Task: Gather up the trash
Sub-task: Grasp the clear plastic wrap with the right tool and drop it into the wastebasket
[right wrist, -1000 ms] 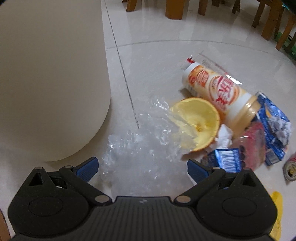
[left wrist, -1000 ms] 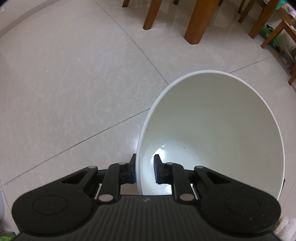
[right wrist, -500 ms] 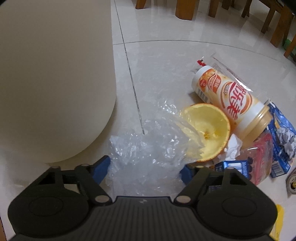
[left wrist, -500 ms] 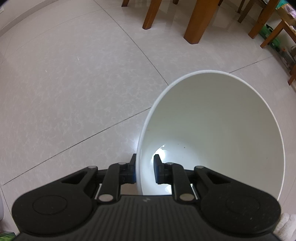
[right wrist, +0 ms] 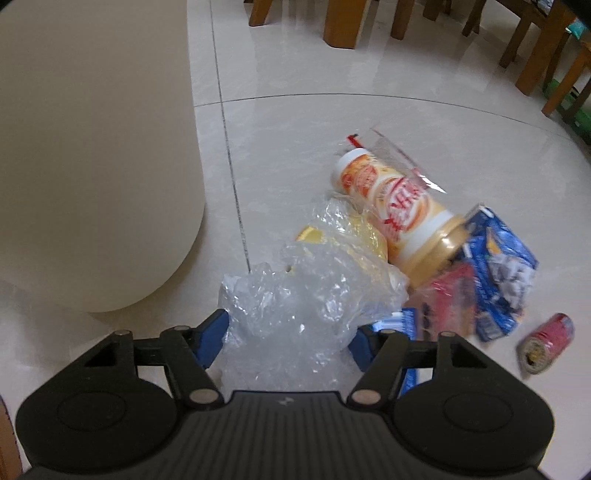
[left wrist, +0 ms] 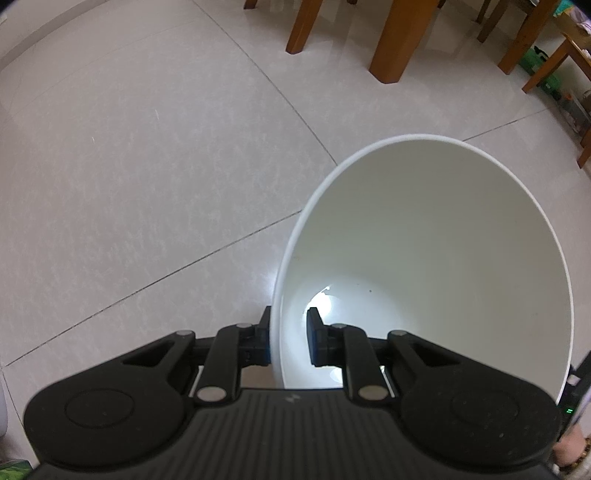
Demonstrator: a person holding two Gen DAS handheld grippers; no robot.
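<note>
My left gripper (left wrist: 290, 334) is shut on the rim of the white trash bin (left wrist: 424, 240), one finger outside the wall and one inside; the bin tilts toward me and looks empty. In the right wrist view the bin (right wrist: 92, 147) stands at the left. My right gripper (right wrist: 288, 339) is shut on a crumpled clear plastic bag (right wrist: 306, 295), which bulges between the blue pads. Behind the bag lie an orange peel (right wrist: 310, 234), a cream drink bottle (right wrist: 399, 206), a blue wrapper (right wrist: 495, 273), a pink wrapper (right wrist: 450, 295) and a red can (right wrist: 546, 343).
Wooden table and chair legs (left wrist: 395, 40) stand at the back of the pale tiled floor, also seen as legs (right wrist: 343, 22) beyond the trash pile. A person's hand (left wrist: 570, 456) shows at the lower right edge. Bare floor lies left of the bin.
The right gripper's fingers have narrowed around the clear plastic bag and the bag has bunched up over the orange peel. The left gripper still holds the bin rim, barely shifted.
</note>
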